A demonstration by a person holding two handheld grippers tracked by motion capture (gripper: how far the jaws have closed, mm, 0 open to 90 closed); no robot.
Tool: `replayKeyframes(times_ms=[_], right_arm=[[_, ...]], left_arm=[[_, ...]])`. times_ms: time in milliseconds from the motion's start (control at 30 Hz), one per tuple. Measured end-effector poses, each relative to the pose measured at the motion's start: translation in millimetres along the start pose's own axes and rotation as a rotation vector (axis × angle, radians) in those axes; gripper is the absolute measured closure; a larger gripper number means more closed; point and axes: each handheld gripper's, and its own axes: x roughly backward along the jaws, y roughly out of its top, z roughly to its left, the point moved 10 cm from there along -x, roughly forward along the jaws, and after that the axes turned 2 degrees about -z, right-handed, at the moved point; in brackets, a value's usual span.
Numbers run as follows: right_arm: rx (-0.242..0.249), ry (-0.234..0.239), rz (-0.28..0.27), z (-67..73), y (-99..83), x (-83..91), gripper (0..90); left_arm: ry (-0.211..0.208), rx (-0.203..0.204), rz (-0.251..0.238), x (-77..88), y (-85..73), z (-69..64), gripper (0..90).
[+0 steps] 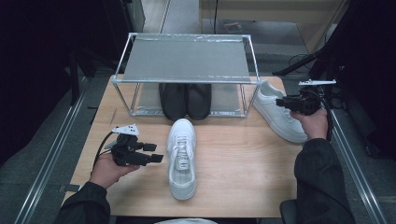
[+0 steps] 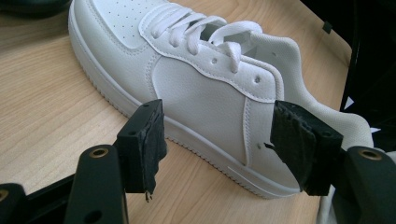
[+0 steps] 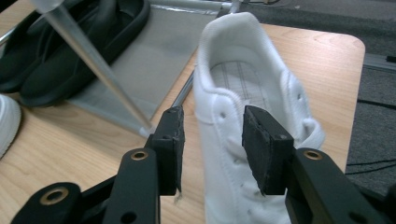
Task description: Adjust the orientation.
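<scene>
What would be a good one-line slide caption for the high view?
Two hand-held grippers, left and right, each beside a white sneaker before a shoe rack.

One sneaker (image 1: 182, 158) was laid mid-table (image 1: 243, 163) before the rack (image 1: 187, 60), a pair of shoes (image 1: 185, 100) was set under it, and another sneaker (image 1: 275, 112) was placed at its right.

Left gripper (image 1: 156, 158) fingers wide apart, right gripper (image 1: 279, 101) fingers half-spread, both level
</scene>
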Motion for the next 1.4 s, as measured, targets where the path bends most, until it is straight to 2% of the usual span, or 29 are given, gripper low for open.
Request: replayKeyframes(times_ms=[133,233,267,300,400,433,533,633,767,833,867,933,1033,1167,1200,1400], right_arm=[[0.004,-0.013,0.017,-6.0,5.0,-12.4,59.4],[0.012,-0.042,0.051,-9.9,4.6,-24.6,57.1],[0.004,-0.036,0.083,-10.9,0.1,-35.5,57.7],[0.004,-0.036,0.083,-10.9,0.1,-35.5,57.7],[0.001,-0.028,0.151,-10.4,-13.9,-51.3,56.5],[0.016,-0.023,0.17,-9.9,-19.3,-56.6,58.0],[0.013,0.0,0.153,-6.4,-22.8,-61.7,63.2],[0.026,-0.005,0.151,-5.8,-22.6,-59.9,72.1],[-0.004,-0.004,0.158,-5.5,-21.4,-55.6,81.9],[-0.014,-0.02,0.158,-7.9,-21.5,-53.7,83.2],[-0.042,-0.019,0.157,-10.1,-21.5,-50.4,83.6],[-0.062,-0.01,0.151,-10.7,-20.8,-48.2,83.6],[-0.067,-0.022,0.159,-11.7,-20.4,-41.7,83.6],[-0.062,-0.02,0.187,-7.4,-26.1,-35.1,83.4],[-0.063,-0.02,0.188,-6.2,-26.8,-33.8,83.3],[-0.091,-0.008,0.177,4.2,-31.1,-15.8,83.1]], left_arm=[[0.007,0.001,0.005,0.2,-1.2,1.3,35.5],[0.023,-0.004,0.013,-0.5,-2.4,2.3,35.5],[0.029,-0.009,0.02,-0.9,-3.1,2.4,35.4],[0.029,-0.008,0.017,-1.8,-3.0,1.7,35.4],[0.019,-0.015,0.023,-3.2,-3.3,-1.0,35.4],[0.02,-0.015,0.024,-3.6,-3.4,-1.3,35.4],[0.018,-0.019,0.027,-3.4,-4.0,-1.0,35.4],[0.022,-0.015,0.027,-2.4,-4.6,-0.3,35.4],[0.032,-0.016,0.007,0.7,-2.8,-0.3,35.4],[0.037,-0.016,0.0,1.8,-1.7,0.6,35.4],[0.039,-0.014,-0.002,1.9,-1.5,1.0,35.4],[0.036,-0.013,0.002,1.8,-1.7,1.7,35.4],[0.032,-0.017,0.006,1.1,-1.1,2.6,35.3],[0.019,-0.019,0.011,0.8,0.6,3.8,35.0],[0.017,-0.013,0.006,0.8,1.9,3.5,34.9],[0.0,-0.036,0.013,-1.8,6.2,1.5,34.3]])
